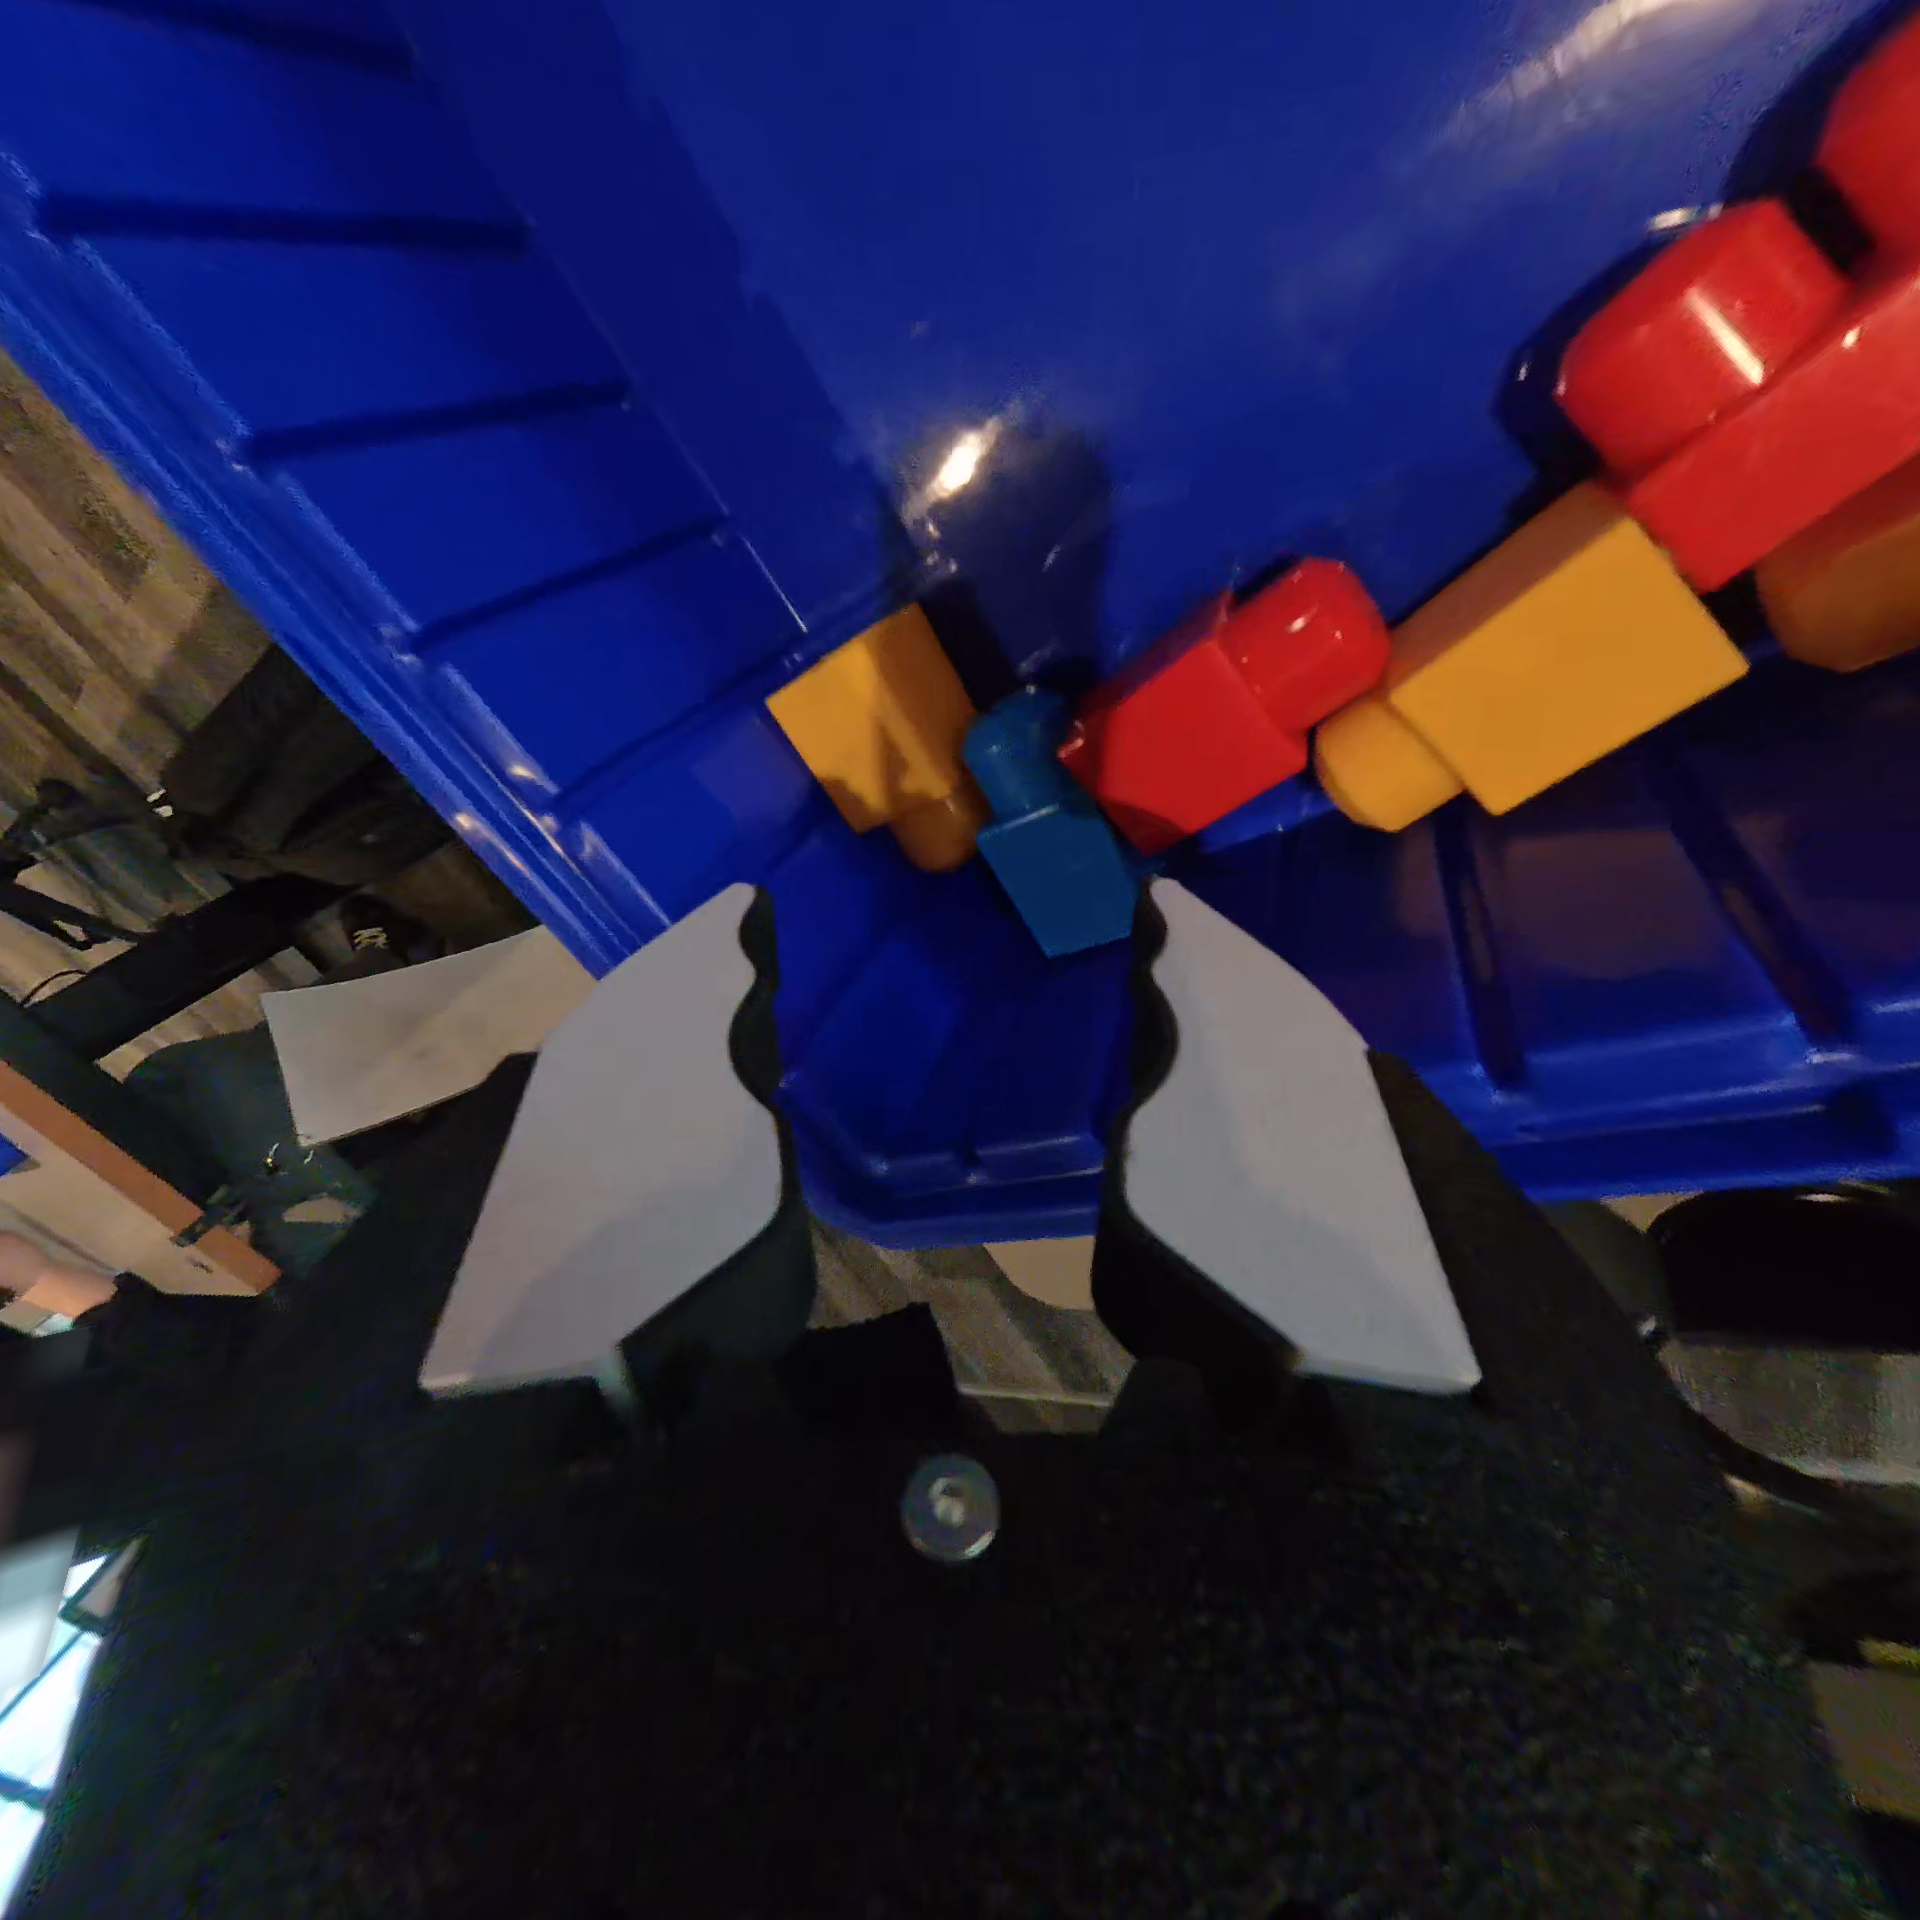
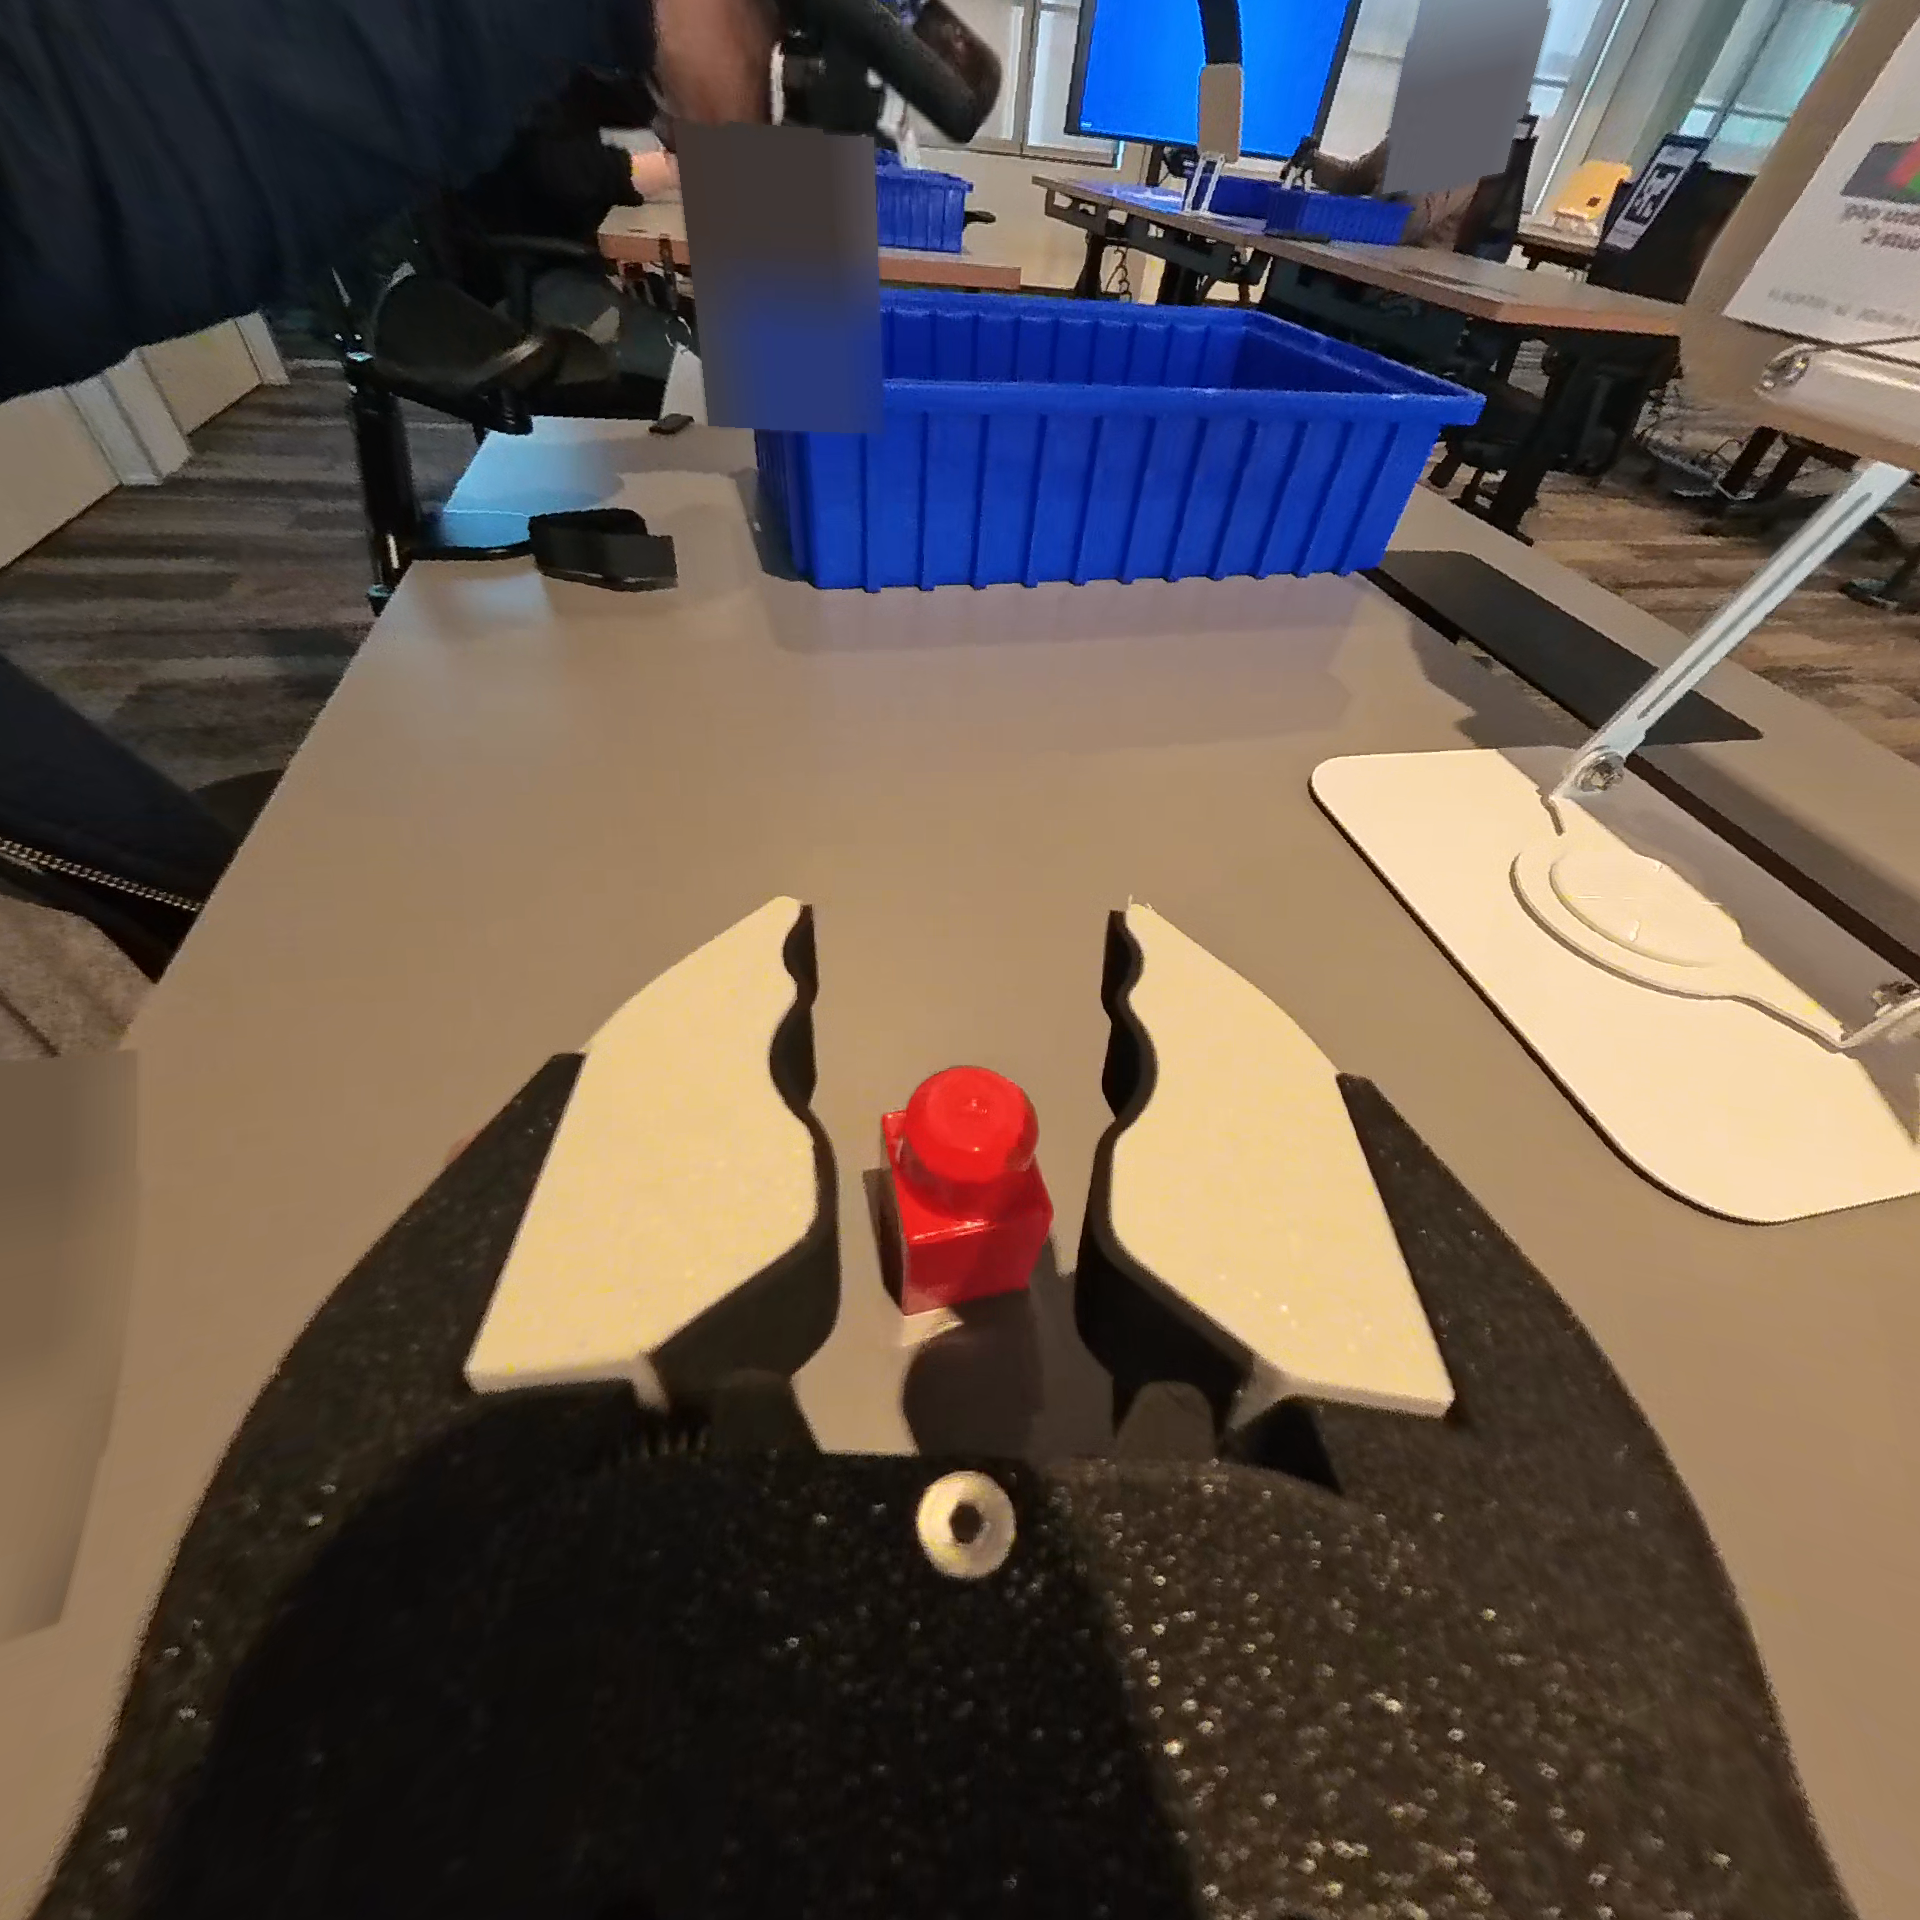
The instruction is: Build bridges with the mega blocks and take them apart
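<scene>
One small red block (image 2: 964, 1205) with one round knob stands on the table (image 2: 935, 748) between the right gripper's (image 2: 961, 925) spread fingers. The left gripper's (image 1: 951, 914) fingers are spread too, at a blue bin (image 1: 1039, 312) holding two red, three yellow and one blue block (image 1: 1049, 852).

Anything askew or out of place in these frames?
Yes: in the blue plastic bin, the red, yellow and blue blocks lie jumbled on their sides. The small red single-stud block stands upright on the grey table.

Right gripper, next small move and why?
Probably close the right gripper on the small red one-stud plastic block. Its jaws stand open with the block upright on the grey table between the white fingers, untouched on either side, so squeezing looks like the natural step.
</scene>
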The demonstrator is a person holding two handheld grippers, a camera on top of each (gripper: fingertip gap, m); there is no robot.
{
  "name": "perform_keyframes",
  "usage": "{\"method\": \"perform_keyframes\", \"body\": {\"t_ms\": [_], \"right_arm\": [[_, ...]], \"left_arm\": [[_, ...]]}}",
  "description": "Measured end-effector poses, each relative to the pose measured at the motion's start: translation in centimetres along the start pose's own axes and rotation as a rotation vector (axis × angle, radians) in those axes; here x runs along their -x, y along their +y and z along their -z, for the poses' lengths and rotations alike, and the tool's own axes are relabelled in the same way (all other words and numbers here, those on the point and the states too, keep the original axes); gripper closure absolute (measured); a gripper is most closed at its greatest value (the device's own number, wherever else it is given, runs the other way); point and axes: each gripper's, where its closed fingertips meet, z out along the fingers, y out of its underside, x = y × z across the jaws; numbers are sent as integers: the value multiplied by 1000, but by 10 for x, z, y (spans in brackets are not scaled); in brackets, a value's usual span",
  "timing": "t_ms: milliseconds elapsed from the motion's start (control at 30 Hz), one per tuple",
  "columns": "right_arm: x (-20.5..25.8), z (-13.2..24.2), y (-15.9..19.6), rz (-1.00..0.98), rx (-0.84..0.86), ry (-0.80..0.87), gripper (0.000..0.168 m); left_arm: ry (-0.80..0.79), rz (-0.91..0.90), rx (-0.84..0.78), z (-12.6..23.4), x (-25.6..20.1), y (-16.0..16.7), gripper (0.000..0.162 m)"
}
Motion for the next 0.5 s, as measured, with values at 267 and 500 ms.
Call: {"method": "perform_keyframes", "body": {"t_ms": [267, 500], "right_arm": [[1, 3, -3, 21, -6, 12, 115], [-6, 5, -2, 22, -20, 44, 115]], "left_arm": [[-16, 30, 32, -16, 7, -1, 107], [-206, 123, -354, 43, 16, -30, 101]]}}
